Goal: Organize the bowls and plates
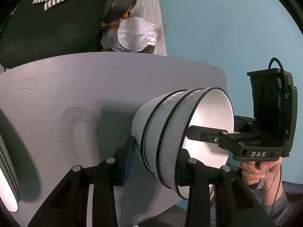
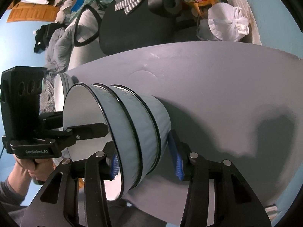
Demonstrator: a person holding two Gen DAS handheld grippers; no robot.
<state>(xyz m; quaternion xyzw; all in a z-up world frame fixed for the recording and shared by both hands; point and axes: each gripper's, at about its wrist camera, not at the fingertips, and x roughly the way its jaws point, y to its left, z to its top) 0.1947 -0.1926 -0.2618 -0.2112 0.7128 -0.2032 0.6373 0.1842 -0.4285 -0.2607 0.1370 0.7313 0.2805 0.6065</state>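
A stack of three nested bowls (image 1: 170, 117), pale grey outside with black rims and white inside, is tipped on its side just above the grey table (image 1: 56, 87). My left gripper (image 1: 157, 151) is shut on the stack, one blue pad against the base and the other finger at the mouth. In the right wrist view the bowl stack (image 2: 132, 113) sits the same way in my right gripper (image 2: 144, 147), which is shut on it. Each gripper shows in the other's view with a finger reaching into the top bowl: right gripper (image 1: 198, 132), left gripper (image 2: 94, 130).
White plates (image 2: 59, 89) stand behind the bowls at the table's left end, also visible as plates (image 1: 8, 179) at the frame edge. Beyond the table (image 2: 227, 94) are a black office chair (image 2: 142, 22), a white plastic bag (image 2: 227, 24) and clutter. A hand (image 1: 255, 170) grips the right handle.
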